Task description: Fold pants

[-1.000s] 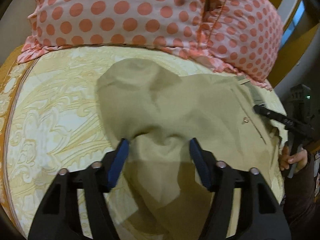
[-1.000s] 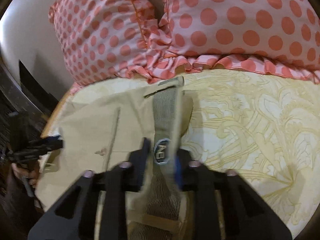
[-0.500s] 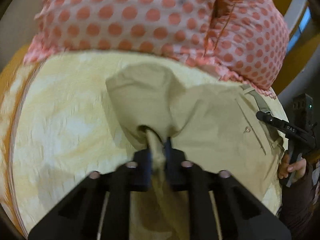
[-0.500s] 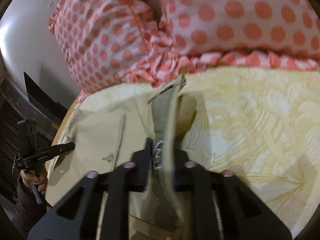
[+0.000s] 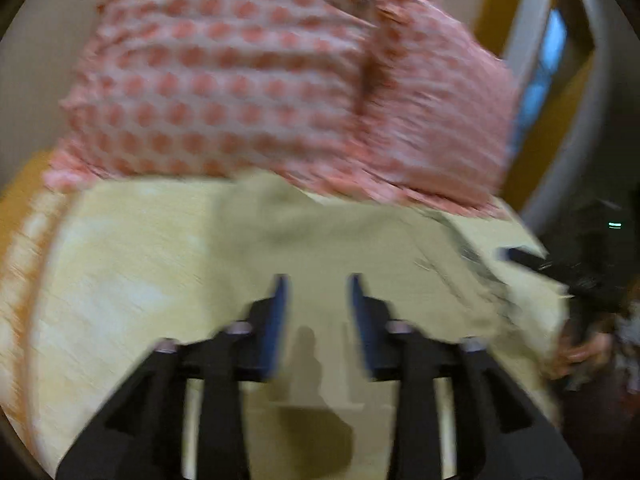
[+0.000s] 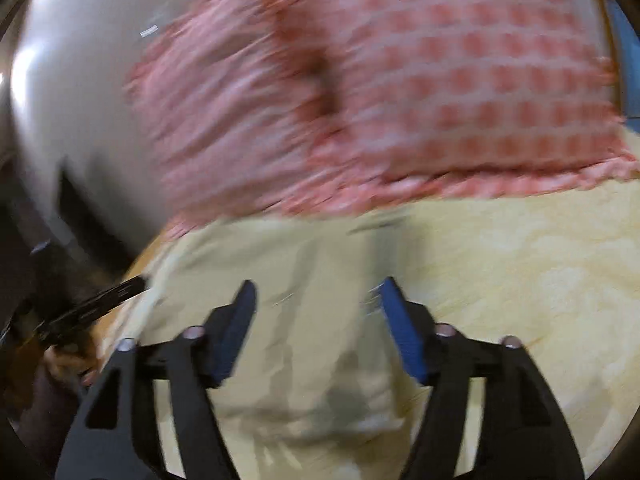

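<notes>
Now, in the left wrist view, the left tongs (image 5: 318, 288) stand wide, holding nothing, above the khaki pants (image 5: 320, 240) spread on the bed (image 5: 120, 280); polka-dot pillows (image 5: 240, 80) at 12 o'clock. In the right wrist view, the right tongs (image 6: 316, 300) gape likewise over the waistband (image 6: 376, 264). Judging so, a fold was just laid; next calls for regripping an edge.

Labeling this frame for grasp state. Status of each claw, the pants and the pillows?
left claw: open, nothing between its fingers, over the pants
right claw: open, nothing gripped, over the pants
pants: lying released on the bedsheet, rumpled; fold stage unclear through blur
polka-dot pillows: propped at the head of the bed, untouched
</notes>
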